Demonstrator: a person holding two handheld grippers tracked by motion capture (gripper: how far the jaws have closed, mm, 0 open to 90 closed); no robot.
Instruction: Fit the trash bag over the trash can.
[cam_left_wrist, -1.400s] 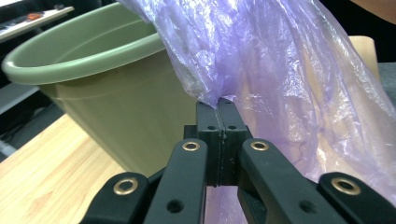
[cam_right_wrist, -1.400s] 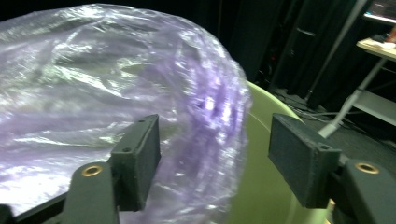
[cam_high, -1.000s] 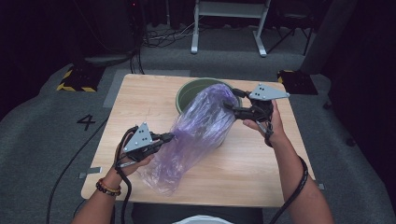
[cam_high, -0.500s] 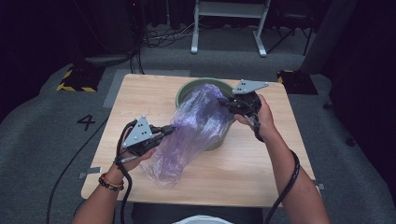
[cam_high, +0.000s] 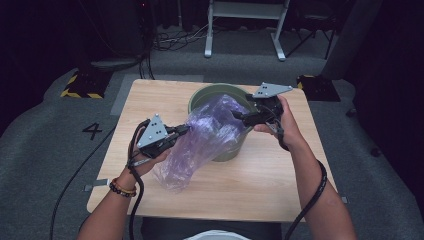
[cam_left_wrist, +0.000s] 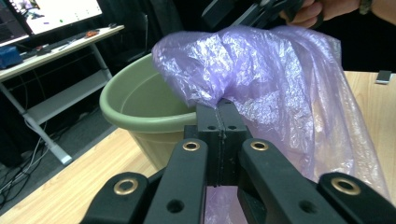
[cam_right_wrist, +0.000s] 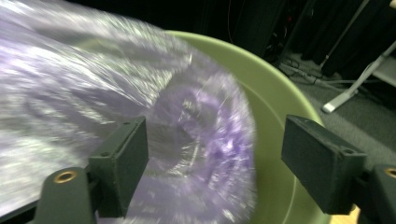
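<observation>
Left gripper (cam_high: 184, 130): clenched on purple bag (cam_high: 210, 135), anchoring it at bin's (cam_high: 227, 150) 8 o'clock.
Right gripper (cam_high: 239, 116): fingers just opened, released, re-gripping.

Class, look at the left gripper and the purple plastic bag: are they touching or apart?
Touching. In the left gripper view, the left gripper has its jaws shut on a fold of the purple plastic bag.

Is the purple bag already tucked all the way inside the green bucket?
No: most of the purple bag hangs outside the green bucket, trailing down onto the table.
</observation>
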